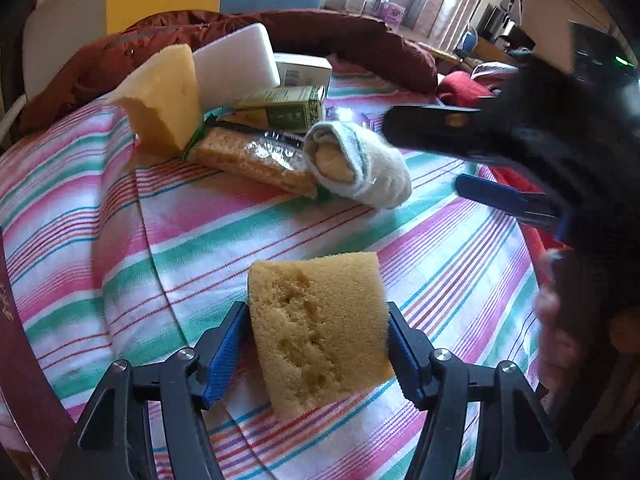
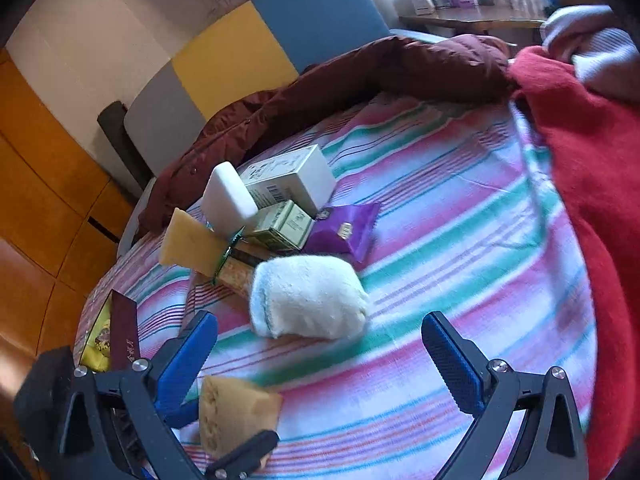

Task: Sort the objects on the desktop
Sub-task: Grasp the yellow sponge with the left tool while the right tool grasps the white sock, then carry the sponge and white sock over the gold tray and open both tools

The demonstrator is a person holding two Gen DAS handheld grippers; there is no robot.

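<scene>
My left gripper (image 1: pixel 318 334) is shut on a yellow sponge (image 1: pixel 316 328) and holds it just over the striped cloth (image 1: pixel 200 240); the sponge also shows in the right wrist view (image 2: pixel 236 412). My right gripper (image 2: pixel 320 354) is open and empty, hovering just short of a rolled white towel (image 2: pixel 308 298); it shows in the left wrist view (image 1: pixel 432 160) beside the towel (image 1: pixel 360 164). Behind lies a pile: a second yellow sponge (image 1: pixel 164 96), a white foam block (image 1: pixel 236 64), a green box (image 1: pixel 288 108), a white box (image 1: pixel 304 70), a cracker pack (image 1: pixel 256 156), a purple packet (image 2: pixel 344 230).
A dark red jacket (image 1: pixel 320 36) lies along the far edge of the cloth. A red blanket (image 2: pixel 592 160) covers the right side. A dark red booklet (image 2: pixel 124 328) and a yellow packet (image 2: pixel 98 340) lie at the left edge. Bare striped cloth lies on the right (image 2: pixel 460 240).
</scene>
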